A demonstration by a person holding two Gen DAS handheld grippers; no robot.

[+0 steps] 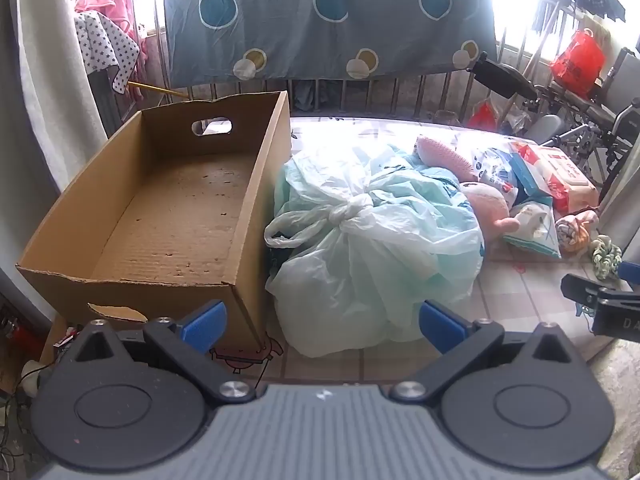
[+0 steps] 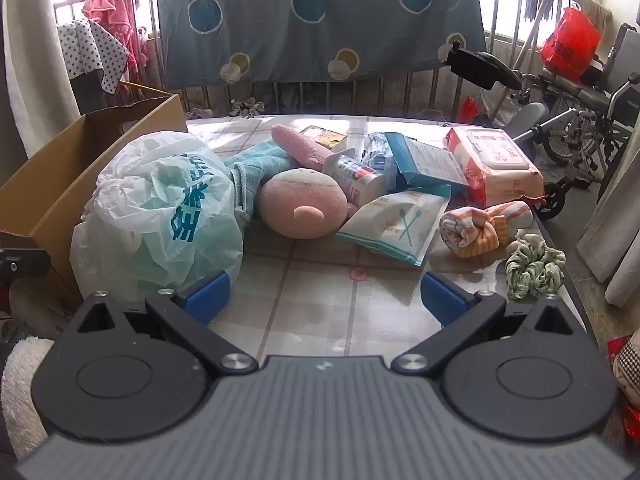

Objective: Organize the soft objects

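An empty cardboard box stands at the table's left end, seen also as the box in the right wrist view. Beside it lies a knotted pale green plastic bag, the same bag bearing blue print. Behind it are a pink plush toy, a blue towel, a rolled striped cloth and a green scrunchie. My left gripper is open just in front of the bag and the box corner. My right gripper is open over bare tabletop, holding nothing.
Packets, a wet-wipes pack and a blue carton lie at the back right. A patterned sheet hangs on railings behind the table. A wheelchair stands at the right. The table edge runs close to the scrunchie.
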